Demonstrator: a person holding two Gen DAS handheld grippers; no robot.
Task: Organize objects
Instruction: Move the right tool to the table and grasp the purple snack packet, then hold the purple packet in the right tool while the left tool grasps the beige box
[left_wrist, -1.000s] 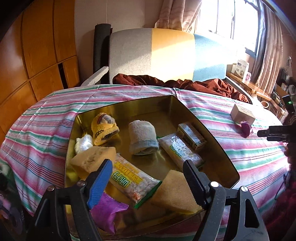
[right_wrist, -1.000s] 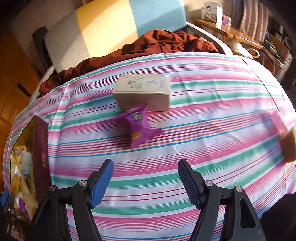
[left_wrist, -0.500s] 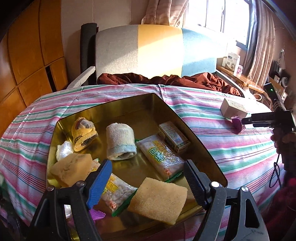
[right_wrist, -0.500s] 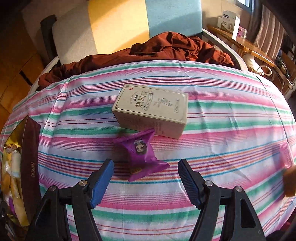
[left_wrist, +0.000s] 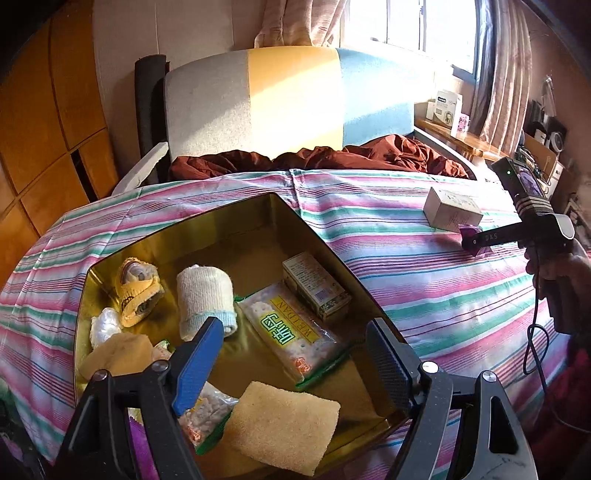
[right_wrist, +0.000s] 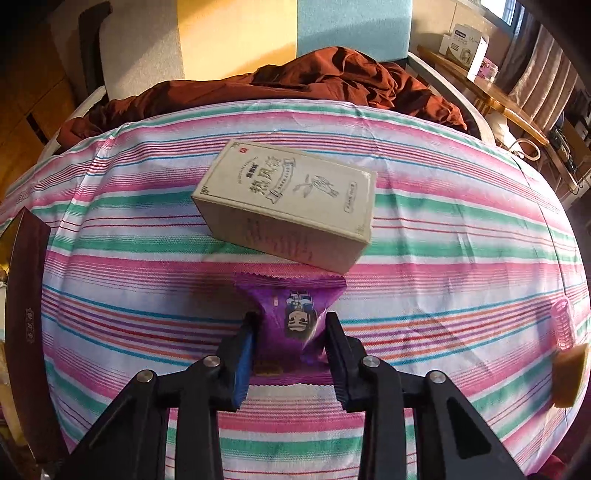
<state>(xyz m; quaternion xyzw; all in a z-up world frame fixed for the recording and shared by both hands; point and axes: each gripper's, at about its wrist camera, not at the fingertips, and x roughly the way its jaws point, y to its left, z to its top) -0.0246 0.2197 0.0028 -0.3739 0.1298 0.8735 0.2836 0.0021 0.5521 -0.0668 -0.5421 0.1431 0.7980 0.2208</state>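
My right gripper (right_wrist: 290, 332) is shut on a purple snack packet (right_wrist: 291, 317) that lies on the striped cloth, just in front of a beige carton (right_wrist: 291, 206). In the left wrist view the right gripper (left_wrist: 480, 240) sits at the far right by the carton (left_wrist: 452, 212). My left gripper (left_wrist: 295, 354) is open and empty, above the near side of a gold tin box (left_wrist: 317, 236). The box holds a cracker pack (left_wrist: 291, 328), a small carton (left_wrist: 316, 288), a rolled sock (left_wrist: 205, 291), a yellow sock (left_wrist: 138, 291) and a sponge (left_wrist: 284, 424).
A sponge piece (right_wrist: 570, 373) and a pink hair roller (right_wrist: 563, 325) lie at the right edge of the cloth. The tin's dark red wall (right_wrist: 29, 332) stands at the left. A chair with brown cloth (left_wrist: 314, 158) is behind the table.
My right gripper moved forward over the purple packet and closed on it. The left gripper drew back a little over the tin and stayed open.
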